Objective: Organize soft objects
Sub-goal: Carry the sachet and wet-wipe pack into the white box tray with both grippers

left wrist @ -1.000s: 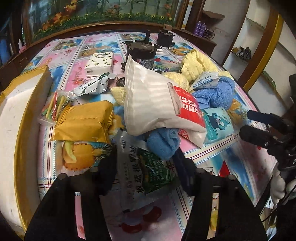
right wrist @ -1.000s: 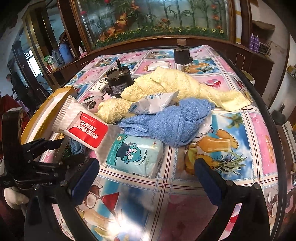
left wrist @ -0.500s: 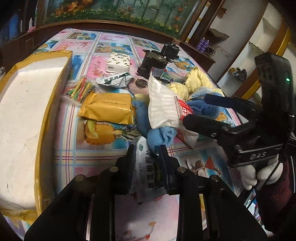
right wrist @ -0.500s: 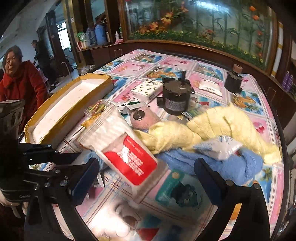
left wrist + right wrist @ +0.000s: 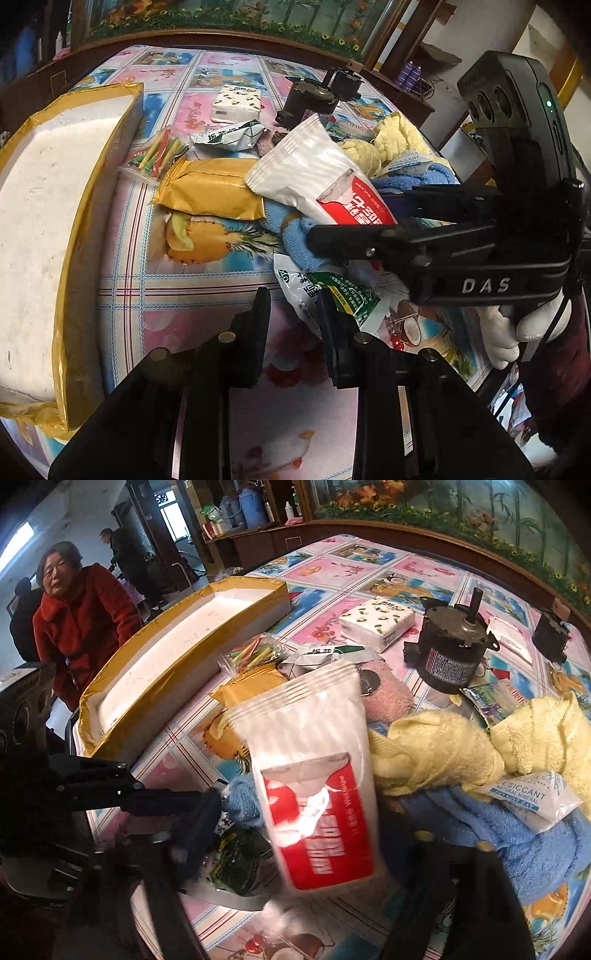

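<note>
white-and-red pouch (image 5: 314, 786) — on the bench pile, propped over blue towel (image 5: 517, 834). light, limp, slick film; take by lower sealed edge. right gripper (image 5: 295, 897) closing around it, not yet clamped. left gripper (image 5: 293, 325) pinching green snack packet (image 5: 332, 295).

Table (image 5: 192, 295) covered with fruit-print oilcloth. Left of frame: gold-edged white foam box (image 5: 40, 221). Upper centre: tissue pack (image 5: 236, 103), black motor (image 5: 310, 99). Centre: gold packet (image 5: 210, 192), colored-sticks bag (image 5: 155, 158). Lower centre: green-white snack bag (image 5: 332, 295).
</note>
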Tool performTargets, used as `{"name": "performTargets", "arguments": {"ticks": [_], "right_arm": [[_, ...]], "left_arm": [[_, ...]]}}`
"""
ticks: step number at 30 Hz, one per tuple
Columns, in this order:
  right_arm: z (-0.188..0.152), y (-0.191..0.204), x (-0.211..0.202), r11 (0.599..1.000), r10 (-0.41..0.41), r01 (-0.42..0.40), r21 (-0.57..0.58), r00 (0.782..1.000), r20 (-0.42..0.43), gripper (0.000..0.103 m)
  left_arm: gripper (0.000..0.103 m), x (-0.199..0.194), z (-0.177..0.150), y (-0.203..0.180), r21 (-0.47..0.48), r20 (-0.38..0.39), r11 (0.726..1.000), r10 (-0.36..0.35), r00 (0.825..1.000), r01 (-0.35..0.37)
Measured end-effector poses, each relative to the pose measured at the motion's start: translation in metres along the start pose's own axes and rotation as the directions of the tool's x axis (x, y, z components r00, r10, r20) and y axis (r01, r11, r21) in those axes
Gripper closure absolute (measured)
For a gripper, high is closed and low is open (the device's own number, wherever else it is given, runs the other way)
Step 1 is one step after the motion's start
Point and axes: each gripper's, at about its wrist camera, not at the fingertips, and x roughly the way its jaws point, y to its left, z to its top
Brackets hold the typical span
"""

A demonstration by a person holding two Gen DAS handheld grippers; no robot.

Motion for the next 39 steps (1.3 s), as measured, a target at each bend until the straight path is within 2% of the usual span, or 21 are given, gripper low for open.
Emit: {"name": "performTargets", "arguments": {"ticks": [2, 6, 8, 10, 12, 15, 18, 19, 20, 21, 25, 30, 34, 37, 39], "right_arm": [[-0.001, -0.007, -0.009, 0.998, 0.024, -0.025, 0.056, 0.999, 0.022, 0.06], [-0.011, -0.025, -0.032, 0.983, 0.071, -0.085, 0.164, 0.993, 0.09, 0.062], [-0.018, -0.03, -0.042, 0.979, 0.062, -0.082, 0.189, 0.992, 0.11, 0.062], [-0.024, -0.034, -0.051, 0.975, 0.05, -0.075, 0.208, 0.991, 0.126, 0.062], [-0.029, -0.038, -0.058, 0.973, 0.032, -0.063, 0.222, 0.99, 0.14, 0.061], [-0.035, -0.042, -0.07, 0.966, 0.037, -0.076, 0.247, 0.986, 0.16, 0.061], [-0.036, -0.039, -0.074, 0.964, 0.036, -0.08, 0.254, 0.984, 0.175, 0.061], [-0.036, -0.038, -0.076, 0.964, 0.04, -0.085, 0.253, 0.983, 0.178, 0.061], [-0.037, -0.036, -0.079, 0.963, 0.044, -0.09, 0.253, 0.983, 0.181, 0.061], [-0.037, -0.034, -0.082, 0.964, 0.045, -0.091, 0.249, 0.982, 0.184, 0.061], [-0.031, -0.018, -0.09, 0.971, 0.054, -0.098, 0.218, 0.978, 0.201, 0.061], [-0.013, 0.01, -0.094, 0.979, 0.084, -0.122, 0.163, 0.972, 0.221, 0.061], [0.02, 0.031, -0.09, 0.968, 0.171, -0.207, 0.141, 0.957, 0.236, 0.061], [0.054, 0.044, -0.076, 0.943, 0.252, -0.296, 0.153, 0.934, 0.252, 0.061], [0.078, 0.051, -0.061, 0.925, 0.29, -0.34, 0.173, 0.922, 0.258, 0.061]], "left_arm": [[0.071, 0.0, 0.0, 0.001, -0.015, -0.004, 1.0, -0.003, 1.0, 0.002], [0.054, -0.001, 0.003, -0.001, -0.043, 0.001, 0.999, -0.01, 1.0, 0.01], [0.05, -0.005, 0.003, -0.003, -0.054, 0.021, 0.998, -0.034, 0.999, 0.035], [0.039, -0.006, 0.005, -0.008, -0.048, 0.027, 0.998, -0.049, 0.998, 0.05], [0.037, -0.001, 0.007, -0.016, -0.03, 0.018, 0.999, -0.038, 0.999, 0.039], [0.037, 0.018, 0.01, -0.03, 0.018, -0.029, 1.0, -0.002, 1.0, 0.002], [0.037, 0.028, 0.01, -0.048, 0.106, -0.018, 0.992, 0.076, 0.997, -0.074], [0.047, 0.029, 0.009, -0.05, 0.117, -0.021, 0.99, 0.078, 0.997, -0.075], [0.058, 0.028, 0.009, -0.05, 0.114, -0.023, 0.992, 0.047, 0.999, -0.045], [0.067, 0.028, 0.008, -0.047, 0.1, -0.035, 0.995, 0.012, 0.999, -0.009], [0.068, 0.01, 0.007, -0.032, 0.046, 0.012, 0.999, -0.03, 0.999, 0.029], [0.068, -0.053, 0.019, 0.003, -0.063, 0.121, 0.989, -0.124, 0.985, 0.133], [0.068, -0.097, 0.045, 0.05, -0.146, 0.213, 0.983, -0.08, 0.974, 0.113], [0.068, -0.112, 0.07, 0.091, -0.19, 0.251, 0.981, 0.016, 0.968, 0.033], [0.068, -0.111, 0.086, 0.118, -0.217, 0.25, 0.976, 0.053, 0.967, 0.003]]}}
